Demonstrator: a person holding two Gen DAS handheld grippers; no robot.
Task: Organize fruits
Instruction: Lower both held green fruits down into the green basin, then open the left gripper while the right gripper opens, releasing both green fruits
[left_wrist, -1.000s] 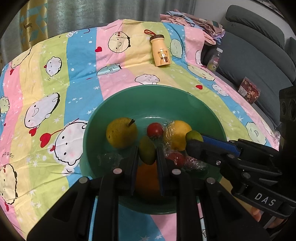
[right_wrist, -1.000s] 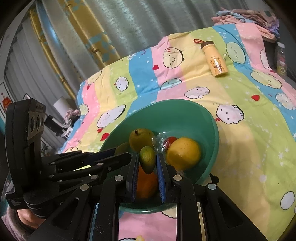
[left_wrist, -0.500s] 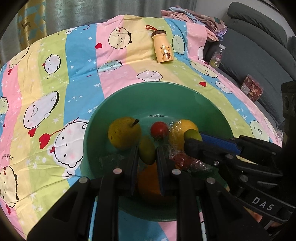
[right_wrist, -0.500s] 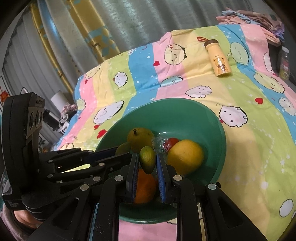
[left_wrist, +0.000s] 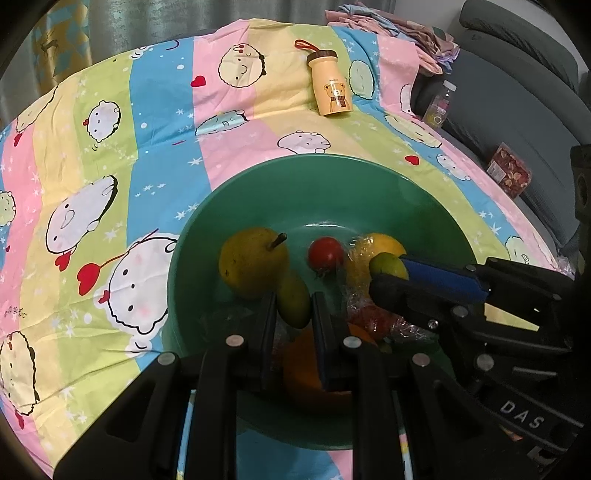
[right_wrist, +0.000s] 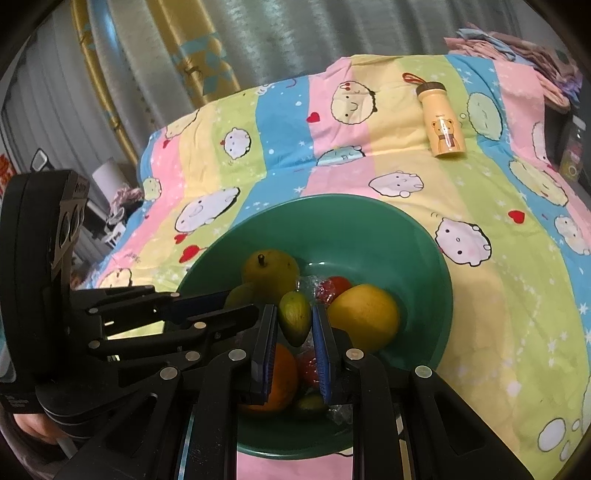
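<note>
A green bowl (left_wrist: 369, 173) (right_wrist: 424, 258) sits on the striped cartoon sheet. It holds a yellow pear (left_wrist: 251, 262) (right_wrist: 269, 269), a red tomato (left_wrist: 325, 253) (right_wrist: 338, 286), a large yellow citrus (right_wrist: 364, 317) (left_wrist: 380, 245), an orange (left_wrist: 301, 365) (right_wrist: 282, 373) and some plastic wrap. My left gripper (left_wrist: 293, 306) is shut on a small green fruit (left_wrist: 293, 299) above the bowl. My right gripper (right_wrist: 294, 321) is shut on another small green fruit (right_wrist: 294, 319), which also shows in the left wrist view (left_wrist: 388, 266).
A yellow bear-print bottle (left_wrist: 330, 88) (right_wrist: 443, 122) lies on the sheet beyond the bowl. A grey sofa (left_wrist: 517, 92) with a small bottle (left_wrist: 439, 103) and a red packet (left_wrist: 509, 175) is at the right. Folded clothes (left_wrist: 399, 22) lie at the back.
Both grippers have lifted and drawn back slightly with their green fruits still held. The fruit in the bowl has not moved.
</note>
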